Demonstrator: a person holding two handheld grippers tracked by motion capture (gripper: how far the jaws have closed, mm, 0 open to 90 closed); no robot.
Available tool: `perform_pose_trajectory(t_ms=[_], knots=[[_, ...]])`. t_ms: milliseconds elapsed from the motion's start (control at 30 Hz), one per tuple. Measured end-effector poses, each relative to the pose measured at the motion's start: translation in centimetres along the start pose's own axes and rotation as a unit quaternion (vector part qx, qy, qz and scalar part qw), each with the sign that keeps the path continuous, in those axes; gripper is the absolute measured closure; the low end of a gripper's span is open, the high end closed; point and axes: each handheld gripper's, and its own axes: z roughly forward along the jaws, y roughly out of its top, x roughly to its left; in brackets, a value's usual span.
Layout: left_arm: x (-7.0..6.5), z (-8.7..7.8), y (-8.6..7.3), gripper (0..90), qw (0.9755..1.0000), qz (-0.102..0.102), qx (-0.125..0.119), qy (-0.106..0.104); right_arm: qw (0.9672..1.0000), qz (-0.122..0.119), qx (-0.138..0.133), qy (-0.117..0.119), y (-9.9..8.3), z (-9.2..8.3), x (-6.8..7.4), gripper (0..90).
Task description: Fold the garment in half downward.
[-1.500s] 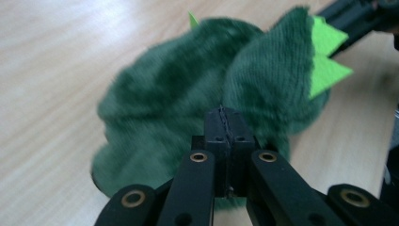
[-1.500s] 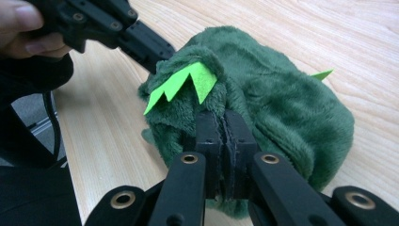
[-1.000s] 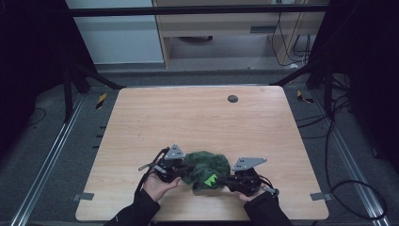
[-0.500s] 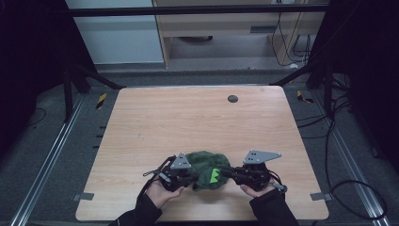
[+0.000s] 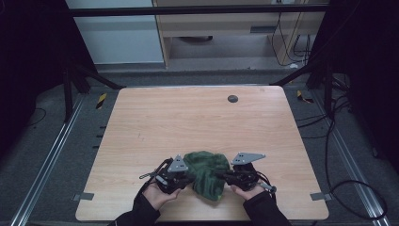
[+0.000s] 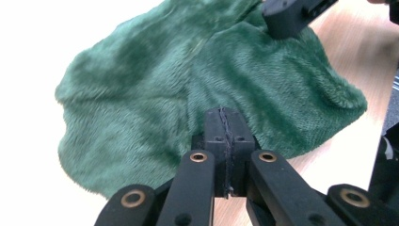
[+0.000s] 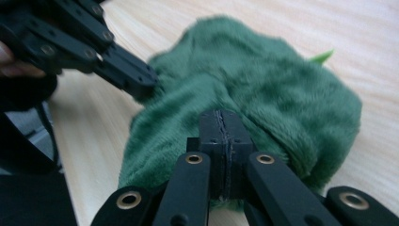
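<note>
Item: left hand-held gripper (image 5: 188, 177), high view, near the front edge of the wooden counter (image 5: 188, 122), carried in the person's left hand (image 5: 157, 195). A grey three-cornered plate (image 5: 178, 164) sits on top. In the left gripper view the two black jaws are pressed fully together, with a thin seam between the pads, at the near edge of the cloth; whether a fold is pinched between them cannot be told.

Item: green plush cloth (image 5: 207, 172), crumpled in a low heap on the counter between the two hand-held grippers and touching both. The left gripper view shows its deep pile spread wide (image 6: 188, 80); the right gripper view shows it bunched into a rounded mound (image 7: 254, 89), with a small bright green tip at its far edge.

Item: right hand-held gripper (image 5: 225, 177), carried in the right hand (image 5: 247, 190), with a grey plate (image 5: 247, 157) on top and a cable trailing off. Its jaws have just been closing and now stand clenched, pads meeting against the cloth's edge; any fabric caught between them is hidden.

Item: small dark round disc (image 5: 232, 98), far side of the counter, well apart from the cloth.
</note>
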Motion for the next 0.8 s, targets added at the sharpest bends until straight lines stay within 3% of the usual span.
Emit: perform_pose_trajectory(t_ms=[200, 367, 533, 800], knots=[[0.3, 0.5, -0.3, 89.7, 0.9999, -0.002, 0.011, -0.002, 0.9999, -0.004, 0.010, -0.009, -0.6, 0.7, -0.2, 88.3], [0.5, -0.4, -0.4, 88.6, 1.0000, -0.007, -0.004, 0.006, 0.9999, -0.004, -0.005, -0.009, -0.4, 0.3, -0.2, 86.4], [1.9, -2.3, -0.5, 85.5, 0.9985, -0.028, -0.027, 0.039, 0.9986, 0.005, -0.044, -0.027, 0.3, -1.2, -0.9, 86.0], [4.7, -4.4, -2.2, 75.4, 0.9932, -0.070, -0.035, 0.087, 0.9938, 0.035, -0.069, -0.081, 0.3, -2.9, -2.9, 76.7]])
